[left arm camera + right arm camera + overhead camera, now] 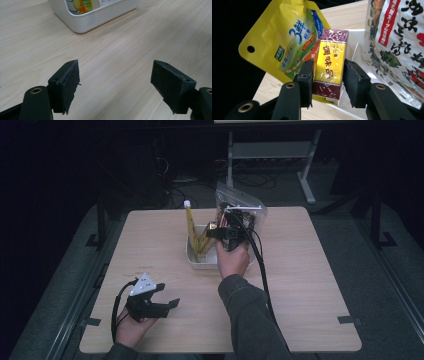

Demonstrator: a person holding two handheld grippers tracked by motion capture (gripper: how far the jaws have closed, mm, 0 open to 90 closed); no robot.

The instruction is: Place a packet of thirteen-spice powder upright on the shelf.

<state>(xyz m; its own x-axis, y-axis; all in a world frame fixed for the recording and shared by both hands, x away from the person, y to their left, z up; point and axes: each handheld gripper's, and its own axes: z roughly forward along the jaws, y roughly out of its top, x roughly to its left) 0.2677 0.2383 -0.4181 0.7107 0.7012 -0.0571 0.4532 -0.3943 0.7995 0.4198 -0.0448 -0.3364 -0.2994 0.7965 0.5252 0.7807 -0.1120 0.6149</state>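
Observation:
A yellow and maroon box stands upright in the white bin at the table's middle. My right gripper has a jaw close on each side of the box, and I take the pads to be just off its wrap. Behind it a yellow pouch leans out of the bin. In the high view the right gripper reaches into the bin from the near side. My left gripper rests low at the front left of the table. Its jaws are wide apart over bare wood.
A printed clear snack bag stands at the bin's right, also seen as the clear bag at the back. The bin's corner lies ahead of the left gripper. A black cable trails along the right sleeve.

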